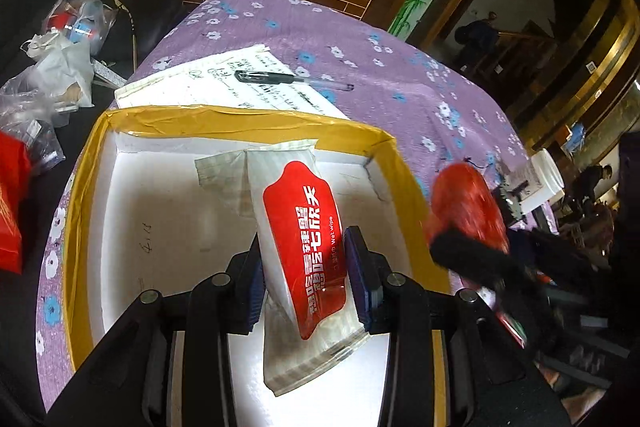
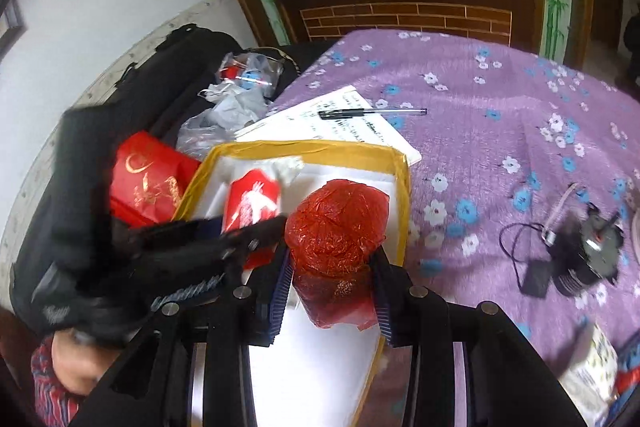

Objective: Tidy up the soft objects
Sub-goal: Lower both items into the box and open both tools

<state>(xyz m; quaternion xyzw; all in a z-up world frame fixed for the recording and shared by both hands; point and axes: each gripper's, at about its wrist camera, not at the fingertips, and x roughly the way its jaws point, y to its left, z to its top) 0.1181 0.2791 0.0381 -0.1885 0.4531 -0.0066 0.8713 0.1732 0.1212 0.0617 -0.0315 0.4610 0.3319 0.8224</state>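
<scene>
Progress looks about midway, judging by what sits where around the shallow white box with yellow-taped rim, which rests on the tabletop covered in purple flowered cloth. Inside this box nothing appears to lie loose yet; both soft items hang over it, each clamped in a tool. The left tool grips a white wet-wipe packet with a red label between its blue pads, holding it over the middle of the box. The right tool holds a crumpled red plastic-wrapped bundle above the box's right rim, pads pressing its lower part. What remains, as I judge it, is lowering and releasing both items onto the box floor. Beyond the box's far edge lie a handwritten white paper sheet and a black-capped clear pen, neither soft. Left of the box sit a red gift bag and crumpled plastic bags, whose part in the task I cannot tell.
</scene>
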